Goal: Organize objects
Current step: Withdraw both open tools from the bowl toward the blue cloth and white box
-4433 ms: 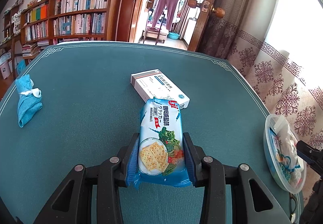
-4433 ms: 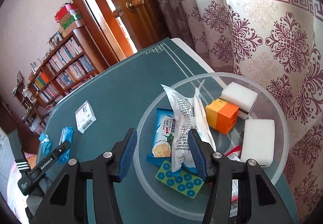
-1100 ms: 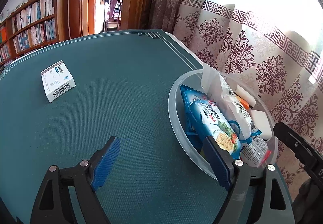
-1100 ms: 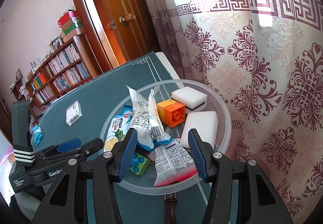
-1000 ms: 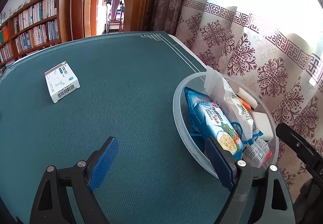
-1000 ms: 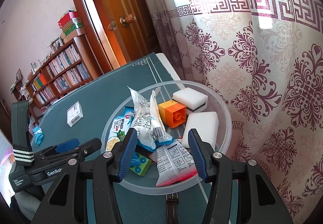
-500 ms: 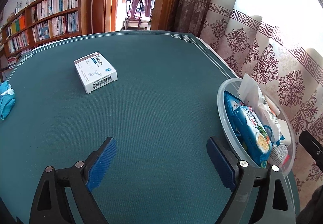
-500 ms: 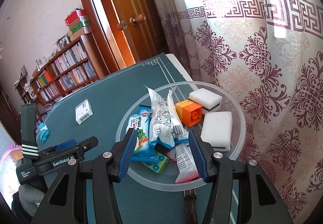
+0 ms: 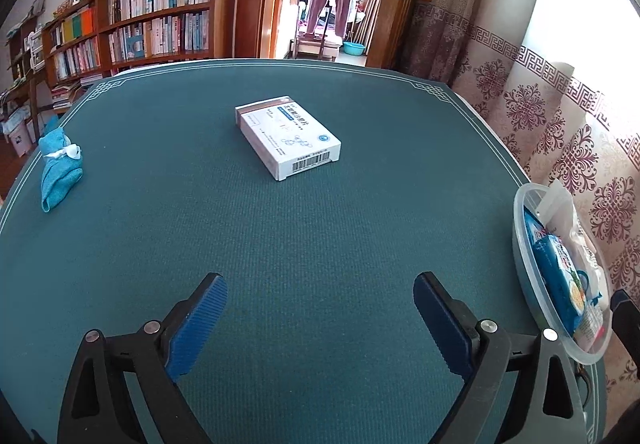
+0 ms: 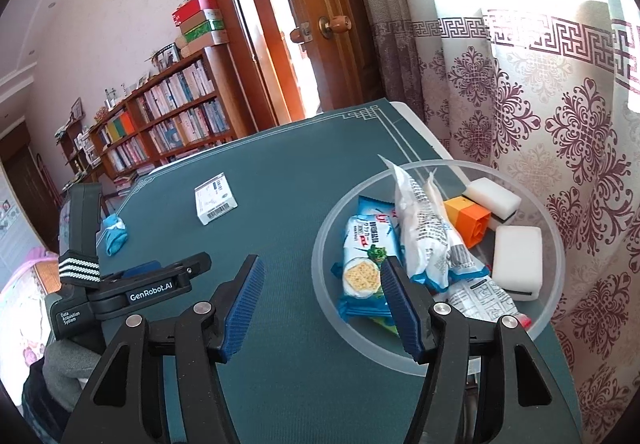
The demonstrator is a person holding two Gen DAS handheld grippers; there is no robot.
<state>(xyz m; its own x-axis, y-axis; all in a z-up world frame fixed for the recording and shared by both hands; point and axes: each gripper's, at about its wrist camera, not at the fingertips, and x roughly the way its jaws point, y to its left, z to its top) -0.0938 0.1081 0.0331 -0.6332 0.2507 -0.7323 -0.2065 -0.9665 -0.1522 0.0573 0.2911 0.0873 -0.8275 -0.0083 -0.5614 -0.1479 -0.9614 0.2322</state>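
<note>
A white medicine box (image 9: 289,136) lies on the green table, straight ahead of my open, empty left gripper (image 9: 320,308); it also shows in the right wrist view (image 10: 215,199). A blue cloth (image 9: 60,168) lies at the table's left edge, also in the right wrist view (image 10: 115,234). The clear round bowl (image 10: 332,220) at the right edge holds a blue cracker pack (image 10: 366,244), a white snack bag (image 10: 426,228), an orange block (image 10: 470,218) and white sponges (image 10: 516,260). My right gripper (image 10: 322,284) is open and empty over the bowl's near-left rim.
The bowl (image 9: 520,212) sits at the table's right edge against a patterned curtain (image 9: 568,116). A bookshelf (image 9: 152,28) and an open doorway (image 9: 332,4) lie beyond the far edge. The left gripper's body (image 10: 132,288) shows left of my right gripper.
My left gripper let the cracker pack go into the bowl, then swung left away from it and now faces the medicine box. My right gripper has drifted slightly left.
</note>
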